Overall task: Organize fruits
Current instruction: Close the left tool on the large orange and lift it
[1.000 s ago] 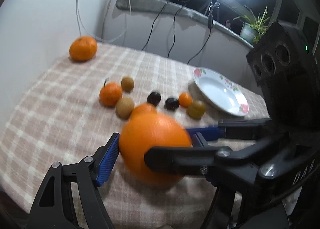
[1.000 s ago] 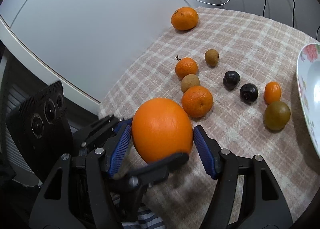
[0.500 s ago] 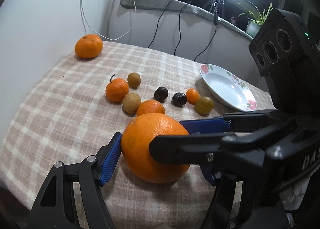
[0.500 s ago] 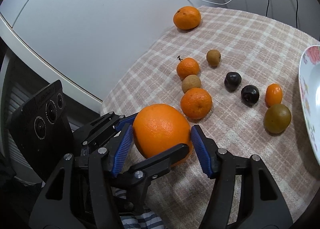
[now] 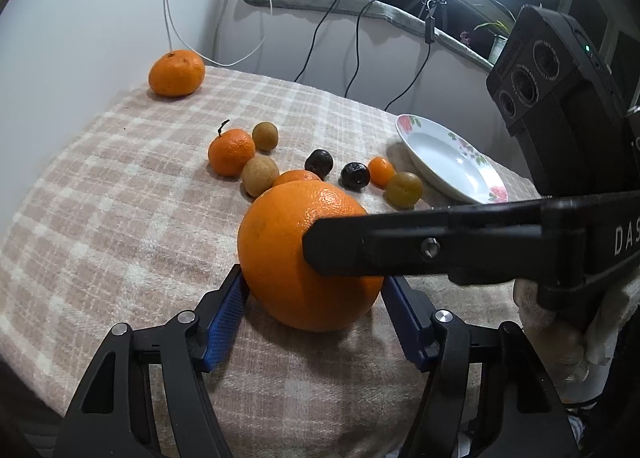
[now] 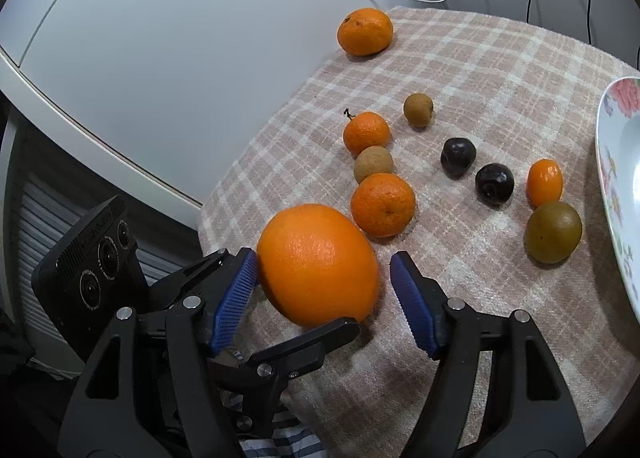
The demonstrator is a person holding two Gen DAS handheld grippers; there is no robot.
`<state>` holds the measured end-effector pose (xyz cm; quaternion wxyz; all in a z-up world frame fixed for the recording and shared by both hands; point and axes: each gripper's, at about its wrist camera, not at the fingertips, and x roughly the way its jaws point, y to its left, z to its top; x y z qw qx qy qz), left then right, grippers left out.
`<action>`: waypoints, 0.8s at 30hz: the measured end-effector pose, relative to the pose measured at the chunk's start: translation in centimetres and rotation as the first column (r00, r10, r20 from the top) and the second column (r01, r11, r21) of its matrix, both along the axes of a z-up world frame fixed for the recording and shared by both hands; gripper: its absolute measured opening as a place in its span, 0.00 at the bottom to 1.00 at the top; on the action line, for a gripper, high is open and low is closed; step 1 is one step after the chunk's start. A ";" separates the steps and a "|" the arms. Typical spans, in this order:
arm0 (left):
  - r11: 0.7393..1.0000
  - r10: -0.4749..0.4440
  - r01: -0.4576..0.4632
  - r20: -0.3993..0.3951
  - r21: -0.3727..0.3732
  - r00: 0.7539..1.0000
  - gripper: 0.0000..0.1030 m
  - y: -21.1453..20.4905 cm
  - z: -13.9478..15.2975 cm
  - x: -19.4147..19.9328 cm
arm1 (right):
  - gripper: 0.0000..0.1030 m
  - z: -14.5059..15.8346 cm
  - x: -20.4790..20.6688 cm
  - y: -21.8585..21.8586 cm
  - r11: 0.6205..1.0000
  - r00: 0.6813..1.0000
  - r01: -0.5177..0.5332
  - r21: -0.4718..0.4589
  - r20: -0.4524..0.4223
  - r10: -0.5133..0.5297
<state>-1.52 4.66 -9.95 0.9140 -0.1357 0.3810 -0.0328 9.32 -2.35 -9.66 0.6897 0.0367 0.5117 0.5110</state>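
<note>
A large orange (image 5: pixel 280 250) (image 6: pixel 316 262) sits low over the checked cloth near its front edge, with both grippers around it. My left gripper (image 5: pixel 314 278) is closing, and its blue pads (image 5: pixel 226 314) touch the orange on both sides. My right gripper (image 6: pixel 323 258) is opening: its left pad still brushes the orange, while a gap shows at its right pad (image 6: pixel 412 302). One black right finger (image 5: pixel 400 246) crosses in front of the orange in the left wrist view. A white flowered plate (image 5: pixel 452 162) (image 6: pixel 616 162) lies to the right.
Small fruits lie in a loose group beyond the orange: two tangerines (image 6: pixel 366 132) (image 6: pixel 383 204), two longans (image 6: pixel 418 109) (image 6: pixel 373 163), two dark fruits (image 6: pixel 458 156) (image 6: pixel 494 183), a kumquat (image 6: pixel 544 182) and an olive-brown fruit (image 6: pixel 553 231). A mandarin (image 5: pixel 176 72) sits far left by the wall.
The right jaws have widened off the orange, leaving a gap on one side. The left jaws have narrowed onto it. The orange now sits lower between the left pads.
</note>
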 end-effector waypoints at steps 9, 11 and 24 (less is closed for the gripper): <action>1.000 -0.010 0.009 0.013 0.029 1.000 0.65 -0.4 0.3 0.0 | 0.64 0.1 -0.6 -0.4 1.000 1.000 -0.020 0.012 0.000 0.020; 0.999 -0.017 0.016 0.017 0.030 1.000 0.65 -0.7 0.6 0.2 | 0.64 0.4 -0.7 -0.7 1.000 1.000 -0.009 0.018 0.008 0.009; 0.986 -0.163 0.159 0.093 0.056 0.982 0.65 -5.7 3.3 3.7 | 0.64 3.8 0.2 -6.6 0.992 0.988 0.121 0.041 0.092 -0.124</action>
